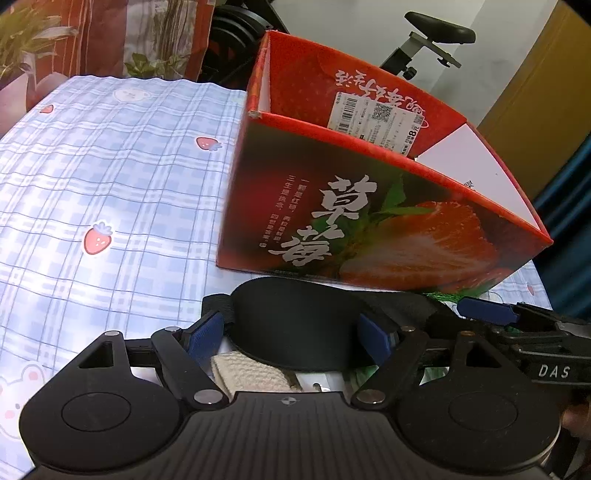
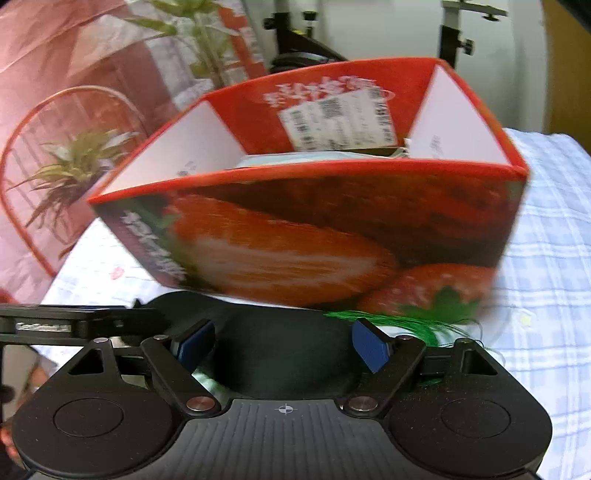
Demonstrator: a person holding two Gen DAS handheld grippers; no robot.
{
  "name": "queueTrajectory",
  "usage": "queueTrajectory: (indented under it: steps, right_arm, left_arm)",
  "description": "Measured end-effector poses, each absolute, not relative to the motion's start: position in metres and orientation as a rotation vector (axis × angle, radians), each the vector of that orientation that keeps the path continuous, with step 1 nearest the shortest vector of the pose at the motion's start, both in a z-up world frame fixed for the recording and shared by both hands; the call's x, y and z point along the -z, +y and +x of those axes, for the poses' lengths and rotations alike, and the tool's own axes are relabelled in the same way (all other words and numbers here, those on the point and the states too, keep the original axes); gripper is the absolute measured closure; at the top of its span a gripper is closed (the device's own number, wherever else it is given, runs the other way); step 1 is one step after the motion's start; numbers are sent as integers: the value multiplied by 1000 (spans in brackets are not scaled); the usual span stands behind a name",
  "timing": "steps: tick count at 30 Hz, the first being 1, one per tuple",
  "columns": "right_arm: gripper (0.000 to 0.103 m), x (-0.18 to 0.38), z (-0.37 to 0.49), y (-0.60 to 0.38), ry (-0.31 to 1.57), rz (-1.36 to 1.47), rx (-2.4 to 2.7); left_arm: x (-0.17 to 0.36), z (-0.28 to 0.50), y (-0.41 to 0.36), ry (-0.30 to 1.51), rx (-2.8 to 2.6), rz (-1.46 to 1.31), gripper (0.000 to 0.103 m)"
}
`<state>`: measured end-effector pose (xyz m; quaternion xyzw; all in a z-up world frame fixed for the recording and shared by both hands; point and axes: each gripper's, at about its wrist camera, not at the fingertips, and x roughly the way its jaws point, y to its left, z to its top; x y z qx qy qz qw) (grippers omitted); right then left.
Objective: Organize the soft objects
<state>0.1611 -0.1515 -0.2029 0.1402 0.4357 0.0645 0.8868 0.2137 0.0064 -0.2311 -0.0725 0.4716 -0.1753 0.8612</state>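
Lying flat before the strawberry box on the checked cloth, the black eye mask (soft, light, limp) sits between both grippers' parted, unclamped jaws; an edge pinch looks advisable.

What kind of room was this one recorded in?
Probably a bedroom or spare room at home: a checked sheet with strawberry prints covers a bed-like surface, a printed curtain hangs behind it, and an exercise bike's saddle stands beyond the strawberry box.
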Motion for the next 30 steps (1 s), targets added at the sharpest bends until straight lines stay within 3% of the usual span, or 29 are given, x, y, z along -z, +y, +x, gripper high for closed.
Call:
queueTrajectory:
  steps: [8,12,30]
  right_arm:
    - [24,201,154,-160,897,295,-101]
    - [33,205,142,-190,893,367,-72]
    - [38,197,132,-183,851,373,-135]
  left_arm:
    - [228,211,23,980,349,-191,22]
    - [225,210,31,967,359,-227,22]
    - [225,224,58,973,363,-332,27]
